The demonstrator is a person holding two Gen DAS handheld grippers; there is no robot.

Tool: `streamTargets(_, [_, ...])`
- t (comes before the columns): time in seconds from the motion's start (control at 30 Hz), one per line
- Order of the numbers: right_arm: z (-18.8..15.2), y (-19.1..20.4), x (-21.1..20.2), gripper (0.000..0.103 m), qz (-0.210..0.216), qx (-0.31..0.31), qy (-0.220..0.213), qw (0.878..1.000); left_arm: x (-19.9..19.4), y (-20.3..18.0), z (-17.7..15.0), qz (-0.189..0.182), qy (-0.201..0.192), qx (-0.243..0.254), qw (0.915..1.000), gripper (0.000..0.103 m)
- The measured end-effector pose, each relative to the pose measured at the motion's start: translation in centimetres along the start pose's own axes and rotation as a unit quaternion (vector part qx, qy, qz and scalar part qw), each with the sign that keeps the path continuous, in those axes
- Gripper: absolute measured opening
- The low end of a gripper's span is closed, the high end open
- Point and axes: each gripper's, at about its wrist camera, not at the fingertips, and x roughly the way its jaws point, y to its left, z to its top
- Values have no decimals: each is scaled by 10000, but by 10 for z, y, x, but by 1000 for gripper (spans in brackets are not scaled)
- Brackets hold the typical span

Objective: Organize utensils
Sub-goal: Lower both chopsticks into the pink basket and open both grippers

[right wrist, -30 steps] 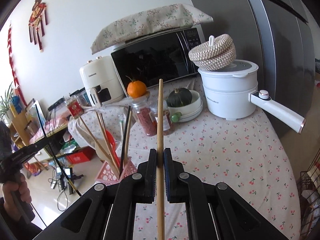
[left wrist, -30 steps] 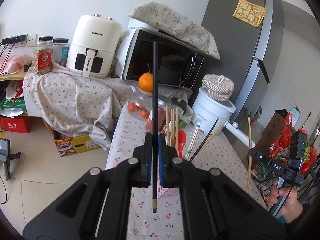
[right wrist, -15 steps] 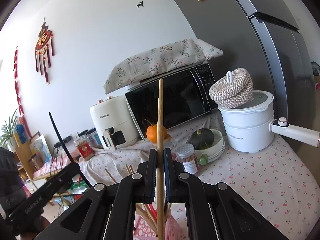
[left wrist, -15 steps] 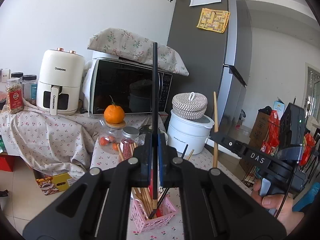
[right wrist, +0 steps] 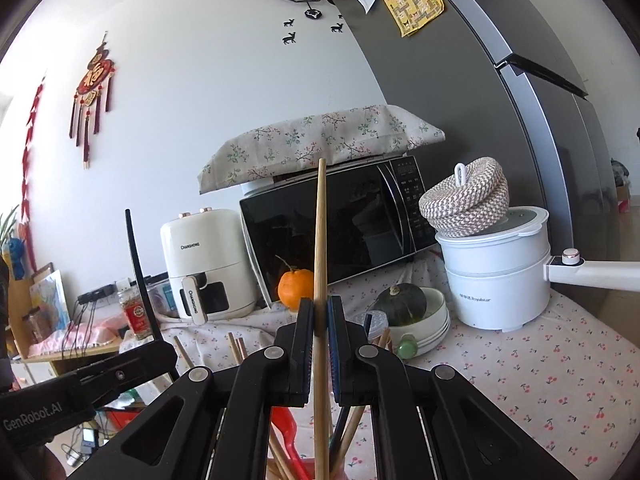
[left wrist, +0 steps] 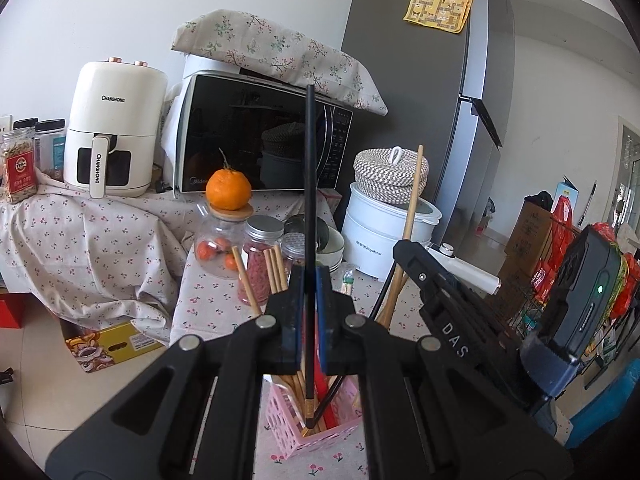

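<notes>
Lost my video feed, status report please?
Left gripper shut on black chopstick, tip just inside pink holder. Right gripper shut on wooden chopstick, upright over the same holder. Holder crowded with chopsticks already.

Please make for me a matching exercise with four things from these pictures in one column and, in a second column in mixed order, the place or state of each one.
Things:
1. black chopstick
2. wooden chopstick
3. orange
4. woven basket

Places or states:
A. on the wooden lid of a glass jar
B. clamped upright in the left gripper, its lower end at the pink holder
C. on top of the white electric pot
D. clamped upright in the right gripper

Pairs: 1-B, 2-D, 3-A, 4-C
</notes>
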Motion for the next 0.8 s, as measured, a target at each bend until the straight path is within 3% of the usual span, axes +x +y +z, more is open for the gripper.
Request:
streamTargets(0.2, [-15,-6,-15,9,24,149,118,9998,1,-3,-3,81,176,69,9998,8])
streamTargets(0.3, [-4,-13,-22,10,-11,284,217,9994,-2,-1,-2,92,258,-69,9996,21])
streamTargets(0.47, [21,-23,-38,15,-137,330,406,9985,-8,-1,-4,117,474,-279,9984,30])
streamTargets(0.6, [38,-29,-47,26,-200,298,847,9958,-15,-6,-7,216,732,-346,9965,57])
streamTargets(0.73, [44,-37,-60,46,-371,88,1386,9896,-19,-15,-13,459,1030,-207,9934,79])
streamTargets(0.8, [46,-40,-71,55,-452,-67,1561,9867,-22,-19,-16,561,1128,-199,9918,84])
